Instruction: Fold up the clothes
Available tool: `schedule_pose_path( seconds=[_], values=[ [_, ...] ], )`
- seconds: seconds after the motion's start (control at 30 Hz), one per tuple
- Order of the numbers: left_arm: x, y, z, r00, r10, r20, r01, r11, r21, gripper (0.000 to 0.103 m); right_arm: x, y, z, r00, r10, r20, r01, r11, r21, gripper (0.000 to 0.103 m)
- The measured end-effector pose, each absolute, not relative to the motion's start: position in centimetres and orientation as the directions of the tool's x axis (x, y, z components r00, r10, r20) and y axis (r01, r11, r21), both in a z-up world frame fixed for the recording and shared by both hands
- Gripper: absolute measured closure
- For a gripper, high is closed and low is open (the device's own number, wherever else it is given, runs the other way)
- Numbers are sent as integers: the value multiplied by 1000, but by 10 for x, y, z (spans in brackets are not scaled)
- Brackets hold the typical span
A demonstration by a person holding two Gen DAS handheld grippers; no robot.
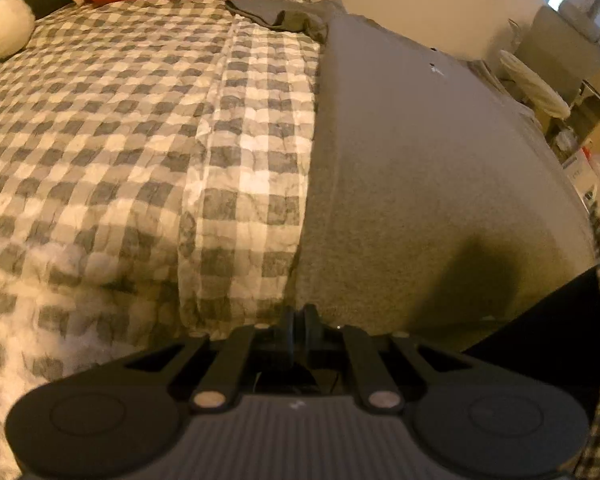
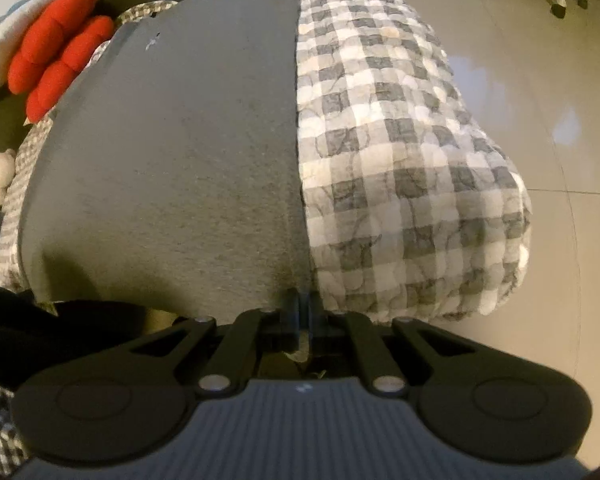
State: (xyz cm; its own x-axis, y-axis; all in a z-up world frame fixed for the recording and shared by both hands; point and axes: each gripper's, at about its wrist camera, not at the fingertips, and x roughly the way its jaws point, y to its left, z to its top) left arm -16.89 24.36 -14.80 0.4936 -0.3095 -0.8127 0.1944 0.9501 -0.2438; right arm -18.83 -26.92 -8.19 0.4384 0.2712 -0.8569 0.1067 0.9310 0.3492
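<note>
Bedspread — grey-checked — under grey garment; glossy floor beyond.

Left gripper low at the near left corner of the grey garment, fingers pressed together on its edge. Right gripper at the garment's near right corner, likewise pinched on the cloth, level and pointing forward.
</note>
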Motion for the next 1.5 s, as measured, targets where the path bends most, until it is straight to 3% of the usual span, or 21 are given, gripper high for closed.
schedule_pose_path(
  seconds=[0.13,0.2,0.23,0.27,0.47,0.67,1.1,1.5],
  values=[
    [-162,257,-133,508,-286,-813,168,958,-232,85,-183,-273,-77,430,278,-859,89,934,346,87],
    [-156,262,-121,536,-265,-801,154,964,-216,73,-182,-276,-69,436,270,-859,86,937,338,69],
    [-152,263,-113,551,-262,-792,152,965,-214,72,-182,-278,-64,446,264,-856,87,938,335,56],
    [-147,264,-105,566,-259,-783,150,966,-212,72,-181,-279,-57,460,256,-850,88,940,330,53],
    [-100,230,-55,635,-301,-711,216,954,-210,60,-155,-290,-34,508,233,-829,110,937,330,53],
    [-45,161,-28,645,-368,-670,346,922,-173,54,-105,-289,-24,574,234,-785,118,925,362,53],
    [74,-45,-81,579,-507,-639,561,816,-140,55,18,-339,-41,712,255,-654,136,864,484,53],
    [137,-127,-128,595,-557,-579,597,789,-146,58,81,-374,-65,797,227,-560,123,847,518,53]
  ],
)
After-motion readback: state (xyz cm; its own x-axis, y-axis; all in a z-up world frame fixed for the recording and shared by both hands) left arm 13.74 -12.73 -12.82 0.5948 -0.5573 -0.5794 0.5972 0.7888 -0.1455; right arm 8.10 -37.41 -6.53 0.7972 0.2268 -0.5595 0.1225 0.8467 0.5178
